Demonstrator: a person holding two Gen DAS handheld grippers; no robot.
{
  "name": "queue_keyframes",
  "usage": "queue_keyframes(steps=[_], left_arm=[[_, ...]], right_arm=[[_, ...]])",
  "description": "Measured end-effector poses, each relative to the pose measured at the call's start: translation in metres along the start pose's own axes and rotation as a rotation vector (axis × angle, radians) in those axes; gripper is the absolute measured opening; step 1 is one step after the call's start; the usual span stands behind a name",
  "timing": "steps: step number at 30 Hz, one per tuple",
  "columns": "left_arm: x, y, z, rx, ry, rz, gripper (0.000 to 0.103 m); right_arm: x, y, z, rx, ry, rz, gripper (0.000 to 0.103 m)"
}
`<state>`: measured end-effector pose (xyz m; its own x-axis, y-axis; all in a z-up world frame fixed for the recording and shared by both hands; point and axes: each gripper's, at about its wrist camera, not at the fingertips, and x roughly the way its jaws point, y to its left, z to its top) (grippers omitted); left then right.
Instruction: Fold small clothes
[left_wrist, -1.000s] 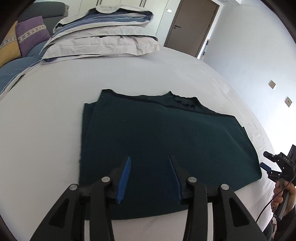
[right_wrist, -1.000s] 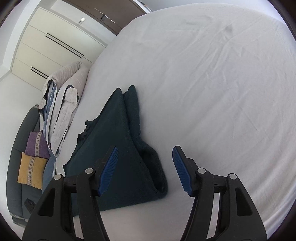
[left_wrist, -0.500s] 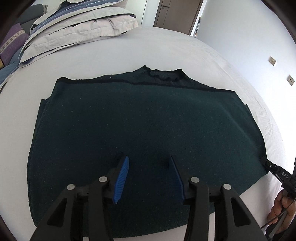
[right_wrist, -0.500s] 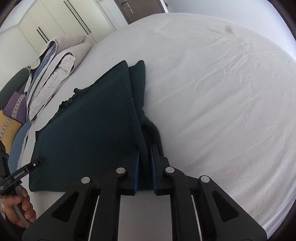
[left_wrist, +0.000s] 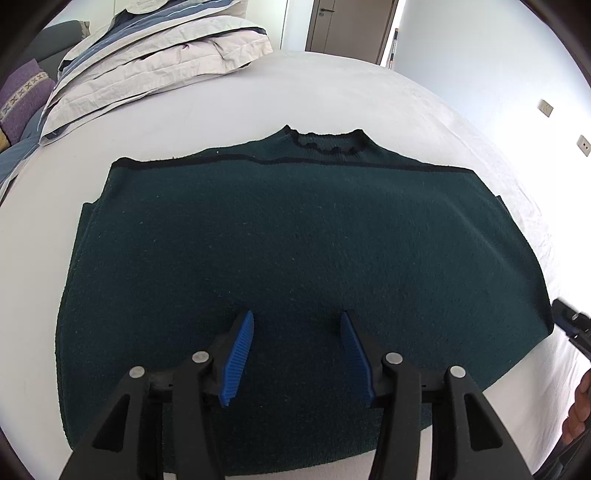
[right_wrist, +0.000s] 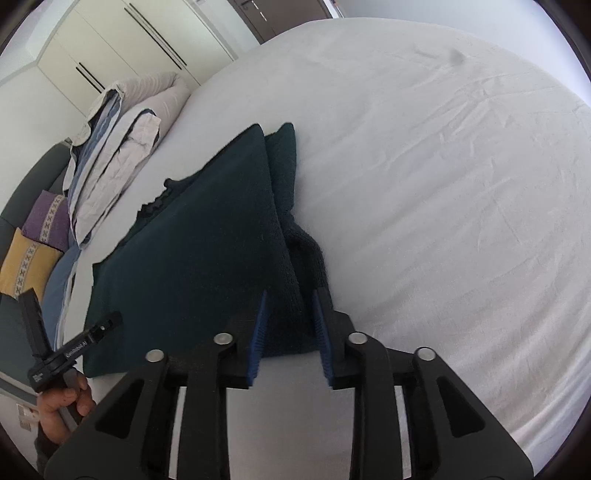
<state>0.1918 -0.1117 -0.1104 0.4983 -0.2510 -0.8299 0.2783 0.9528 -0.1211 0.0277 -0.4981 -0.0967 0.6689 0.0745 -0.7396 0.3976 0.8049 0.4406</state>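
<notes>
Left wrist view: your left claw (left_wrist: 297, 354), blue pads apart, hovers over the hem of the dark green knitted sweater (left_wrist: 295, 240) lying flat on the white-sheeted bed (left_wrist: 351, 96), neckline pointing away, long axis crosswise. Right wrist view: your right claw (right_wrist: 290, 332), pads slightly parted, straddles the sweater's (right_wrist: 207, 240) thick side fold without clamping; close fully, gathering all layers, before lifting.

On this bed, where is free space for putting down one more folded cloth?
The white bed sheet is bare right of the dark green knit sweater. A strip lies bare between its collar and the grey-blue folded duvet. The left, toward the duvet, is crowded.
</notes>
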Motion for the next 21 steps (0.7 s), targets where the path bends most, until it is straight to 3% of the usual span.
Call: queue_keyframes(steps=[2,7,11,13,21], left_arm=[[0.001,-0.001,0.0,0.005,-0.001,0.004,0.055],[0.001,-0.002,-0.001,0.012,-0.003,0.01,0.057],[0.002,-0.002,-0.001,0.016,-0.003,0.013,0.057],[0.002,-0.002,-0.001,0.019,-0.004,0.014,0.057],[0.004,-0.003,-0.002,0.03,-0.007,0.016,0.06]], right_arm=[[-0.01,-0.003,0.008,0.032,-0.06,0.023,0.068],[-0.001,-0.004,0.033,0.048,-0.048,0.069,0.068],[0.033,-0.016,0.049,0.121,0.03,0.096,0.068],[0.051,-0.021,0.049,0.149,0.07,0.115,0.067],[0.061,0.0,0.048,0.095,0.089,0.17,0.063]])
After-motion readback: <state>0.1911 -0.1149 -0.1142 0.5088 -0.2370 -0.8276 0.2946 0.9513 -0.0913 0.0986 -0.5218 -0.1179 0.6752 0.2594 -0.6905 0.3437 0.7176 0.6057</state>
